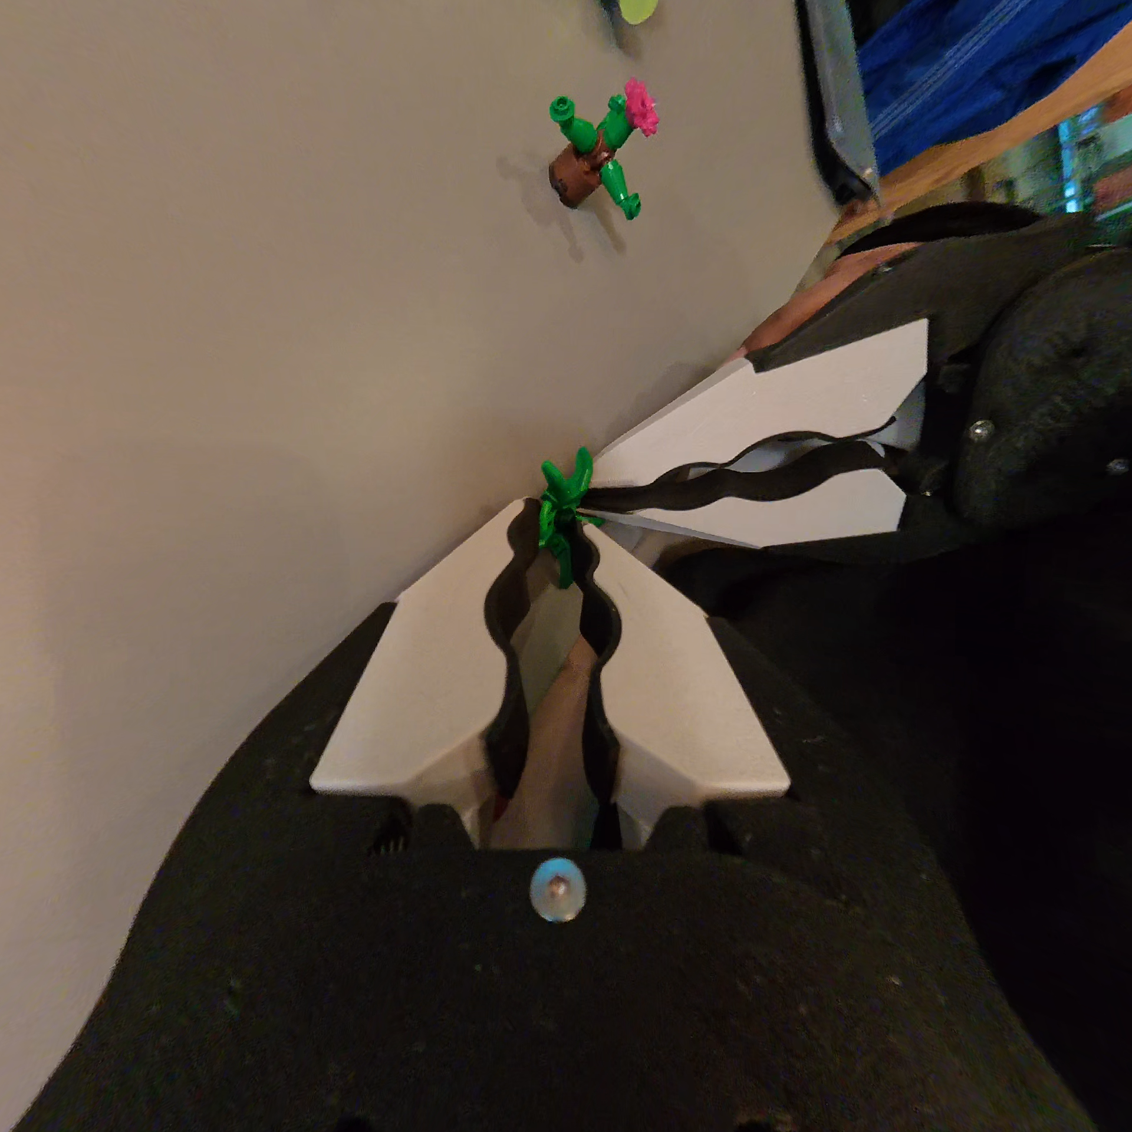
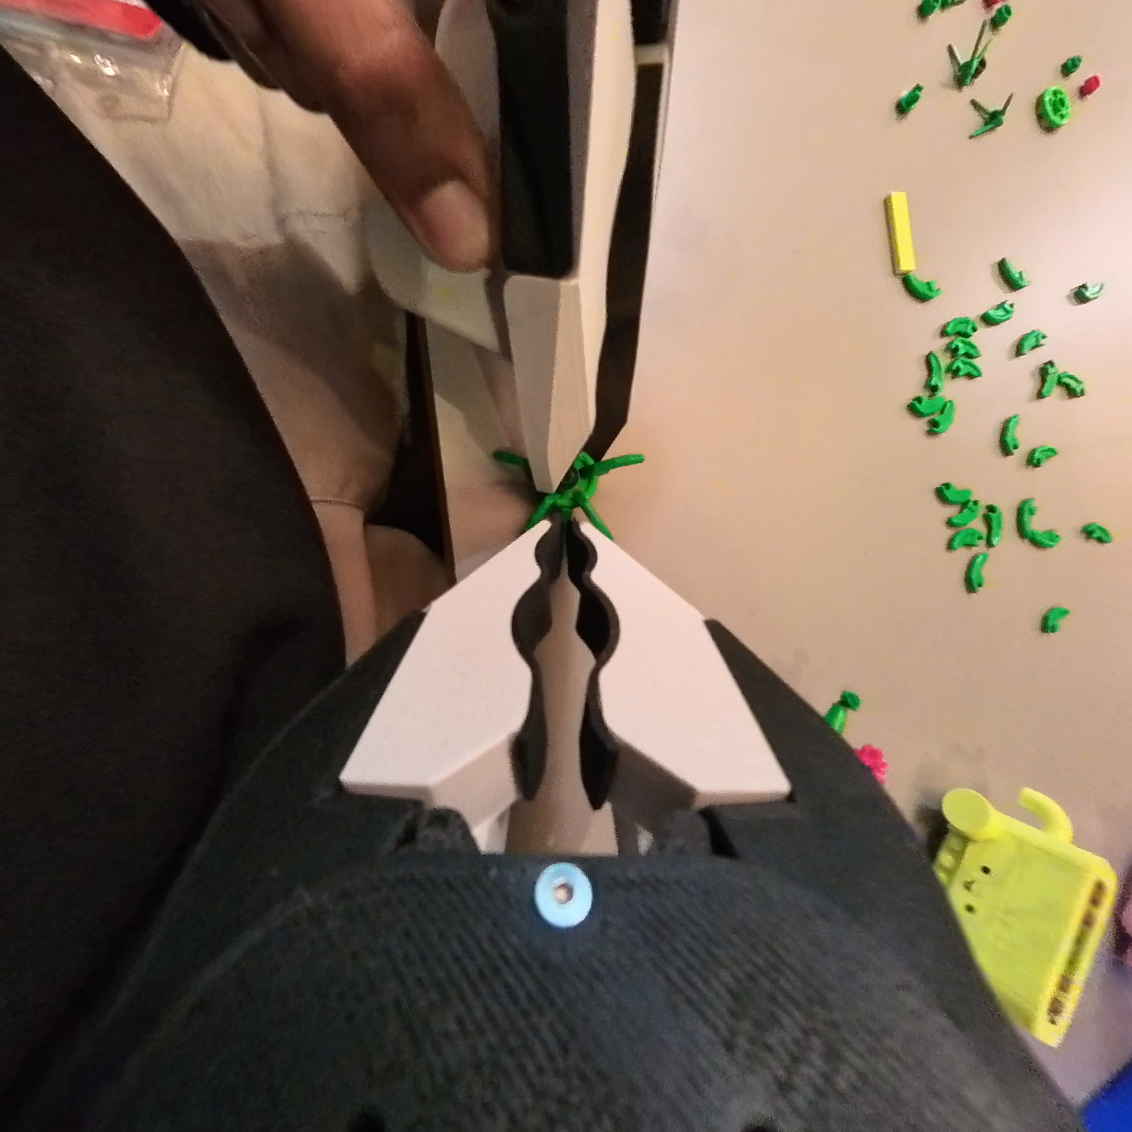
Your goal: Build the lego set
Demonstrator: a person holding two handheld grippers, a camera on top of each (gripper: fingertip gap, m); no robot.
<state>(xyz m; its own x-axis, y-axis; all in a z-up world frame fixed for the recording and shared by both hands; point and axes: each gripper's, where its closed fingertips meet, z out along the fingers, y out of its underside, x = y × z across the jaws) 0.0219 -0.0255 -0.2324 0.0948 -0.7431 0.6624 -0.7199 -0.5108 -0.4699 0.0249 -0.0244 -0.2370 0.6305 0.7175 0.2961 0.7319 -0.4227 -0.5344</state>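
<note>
Grippers meet tip to tip above the beige table (image 1: pixel 245 306), both clenched on one small cluster of green spiky leaf pieces (image 1: pixel 560 514). The left gripper (image 1: pixel 554 520) pinches the cluster's lower stalk between its wavy black pads, while the right gripper (image 1: pixel 588 496) comes in from the side and nips the upper leaves; in the right wrist view the same cluster (image 2: pixel 573 490) sits clamped at the right gripper (image 2: pixel 563 530), with the left one reaching down from the top and a person's thumb (image 2: pixel 441 208) pressed on its finger. A small built plant (image 1: pixel 603 147) (brown pot, green stems, pink bloom) stands well apart on the table. Loose green pieces (image 2: pixel 980 429) are scattered near the table's far side, beside a yellow bar (image 2: pixel 899 240) and a yellow-green tool (image 2: pixel 1029 913).
</note>
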